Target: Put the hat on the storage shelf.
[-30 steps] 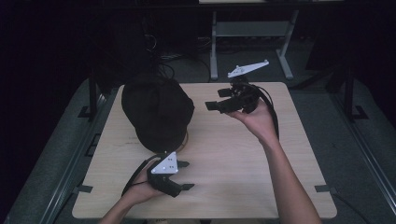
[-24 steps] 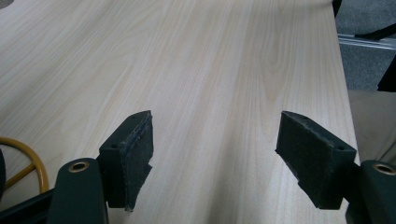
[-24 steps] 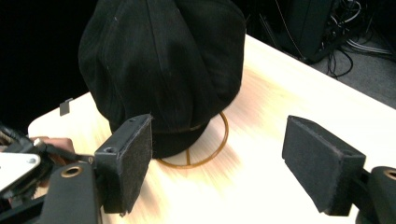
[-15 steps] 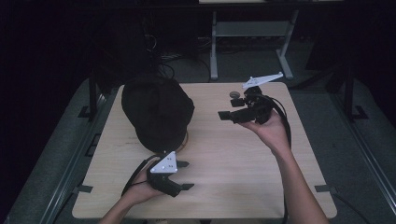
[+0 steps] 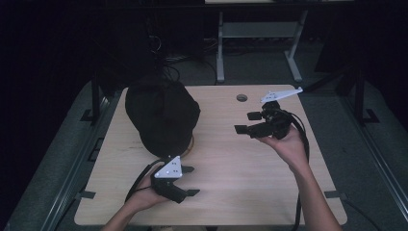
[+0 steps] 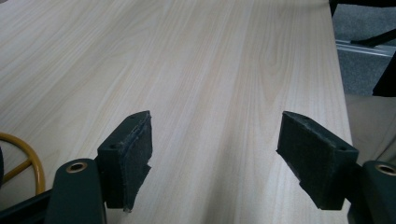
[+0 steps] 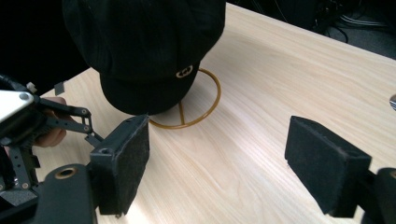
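From the high view, a black cap [image 5: 162,117] sits propped on a gold wire stand [image 5: 190,144] on the bench [image 5: 250,183], probably so it keeps its shape. It lies just beyond the left tongs [image 5: 188,181] and well off to the side of the right tongs [image 5: 246,122] — both wide open, holding nothing.

The left gripper view has the stand's ring [image 6: 28,161] beside its left jaw.

In the right gripper view the cap [image 7: 144,42] lies ahead, brim and emblem [image 7: 184,72] facing the tongs, long axis toward them.
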A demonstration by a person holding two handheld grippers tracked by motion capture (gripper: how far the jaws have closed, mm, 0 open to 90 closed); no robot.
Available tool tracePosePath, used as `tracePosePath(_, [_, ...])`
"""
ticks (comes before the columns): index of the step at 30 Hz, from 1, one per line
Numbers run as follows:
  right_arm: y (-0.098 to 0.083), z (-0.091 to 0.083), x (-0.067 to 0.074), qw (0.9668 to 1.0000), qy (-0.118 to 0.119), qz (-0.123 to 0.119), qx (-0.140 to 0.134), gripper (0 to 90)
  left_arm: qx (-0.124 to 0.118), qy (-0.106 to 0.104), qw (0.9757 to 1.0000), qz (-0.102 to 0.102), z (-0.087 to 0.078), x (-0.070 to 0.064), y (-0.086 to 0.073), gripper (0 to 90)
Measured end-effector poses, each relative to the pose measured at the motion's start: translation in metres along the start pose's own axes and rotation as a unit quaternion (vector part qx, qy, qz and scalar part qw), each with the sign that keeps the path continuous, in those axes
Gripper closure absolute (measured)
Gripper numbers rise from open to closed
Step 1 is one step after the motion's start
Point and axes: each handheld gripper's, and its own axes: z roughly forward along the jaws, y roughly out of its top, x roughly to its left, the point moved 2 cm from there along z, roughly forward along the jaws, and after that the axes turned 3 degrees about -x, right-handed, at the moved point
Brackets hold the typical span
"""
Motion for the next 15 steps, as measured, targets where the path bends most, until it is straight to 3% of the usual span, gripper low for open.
tracePosePath(15, [-0.036,-0.011,-0.003,0.9998,-0.003,0.017,0.009,20.1,-0.006,0.0,0.9999,-0.01,-0.001,0.0,0.0,23.2])
